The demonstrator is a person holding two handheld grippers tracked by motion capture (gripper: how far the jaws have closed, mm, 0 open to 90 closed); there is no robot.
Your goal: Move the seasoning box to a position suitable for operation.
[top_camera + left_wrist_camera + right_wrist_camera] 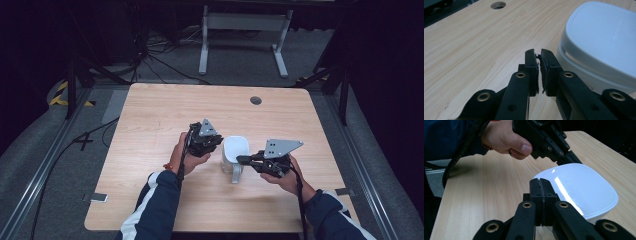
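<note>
A white lidded jug (235, 150) with a handle (236, 175) on its near side stands in the middle of the wooden table (150, 115). My left gripper (219, 144) is shut just left of the jug, its tips close to the lid's edge. In the left gripper view the pads (534, 62) nearly meet with nothing between them, and the lid (599, 37) rises to their right. My right gripper (242, 160) is shut over the jug's near rim, above the handle. Its jaws (540, 182) are pressed together in front of the glossy lid (584, 187), with the left gripper (572, 160) beyond.
A round cable hole (256, 100) sits near the table's far edge. Beyond the table stands a white frame (245, 30), with cables on the floor at left. A small pale object (98, 197) lies off the table's near left corner.
</note>
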